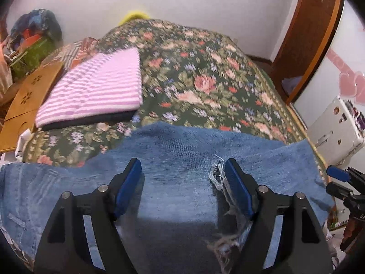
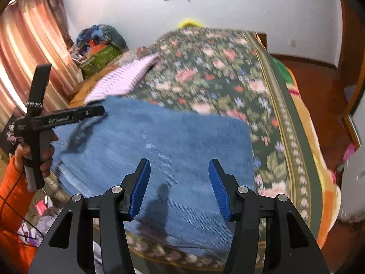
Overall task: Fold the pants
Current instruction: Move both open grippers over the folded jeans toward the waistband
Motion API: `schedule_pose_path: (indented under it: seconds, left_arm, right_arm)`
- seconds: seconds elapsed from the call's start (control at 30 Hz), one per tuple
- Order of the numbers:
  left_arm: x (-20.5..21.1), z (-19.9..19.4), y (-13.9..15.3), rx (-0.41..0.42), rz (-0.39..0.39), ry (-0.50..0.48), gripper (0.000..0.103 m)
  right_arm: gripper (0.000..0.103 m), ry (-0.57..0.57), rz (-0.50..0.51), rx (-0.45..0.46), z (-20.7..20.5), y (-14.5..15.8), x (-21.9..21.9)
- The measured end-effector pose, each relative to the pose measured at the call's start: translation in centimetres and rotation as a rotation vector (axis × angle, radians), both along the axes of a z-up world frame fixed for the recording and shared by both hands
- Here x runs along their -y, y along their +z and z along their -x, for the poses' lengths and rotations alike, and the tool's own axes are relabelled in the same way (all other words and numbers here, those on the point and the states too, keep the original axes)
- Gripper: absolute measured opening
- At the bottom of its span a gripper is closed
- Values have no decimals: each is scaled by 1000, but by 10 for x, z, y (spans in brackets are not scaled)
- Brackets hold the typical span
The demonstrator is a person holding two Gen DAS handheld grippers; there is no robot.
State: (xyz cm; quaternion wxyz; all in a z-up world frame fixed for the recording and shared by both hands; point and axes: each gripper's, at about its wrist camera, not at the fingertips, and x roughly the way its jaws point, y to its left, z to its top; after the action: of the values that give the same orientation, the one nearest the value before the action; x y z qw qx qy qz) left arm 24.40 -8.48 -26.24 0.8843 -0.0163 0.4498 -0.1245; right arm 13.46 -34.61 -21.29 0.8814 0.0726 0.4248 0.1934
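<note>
A bed spread with a dark green floral quilt (image 1: 205, 73) carries the faded blue, ripped-knee denim pants (image 2: 164, 137) across its near edge, a folded pink-and-white striped cloth (image 1: 95, 91) lying just beyond them. Above the denim hang the left tongs (image 1: 182, 178), spread wide and empty, beside the frayed tear (image 1: 219, 178), and the right tongs (image 2: 179, 182), partly open and also empty. A clean fold likely calls for pinching matching edges together, lifting evenly and keeping clear of the loose threads.
</note>
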Motion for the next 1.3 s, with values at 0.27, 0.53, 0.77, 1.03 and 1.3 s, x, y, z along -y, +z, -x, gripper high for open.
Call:
schedule_pose_path:
  seconds: [0.27,0.53,0.77,1.03,1.3]
  left_arm:
    - [-70,43,52,140,-18,116,76]
    - [-162,94,67,179,-75,311,84]
    - [-228,132,23,35,66,443,85]
    - [-250,149,-49,-150,379,483,85]
    - [-254,144,-82,-184,571,502,92]
  right_arm:
    - [52,82,-23,131,-11,40,-38]
    - [52,202,-54,169,-19,48,-90]
    - [52,286,-49,146,-22,37,-129]
    - [52,341,-32,116,-22,30,-154]
    - [52,345,-9,92,-25,23,-161]
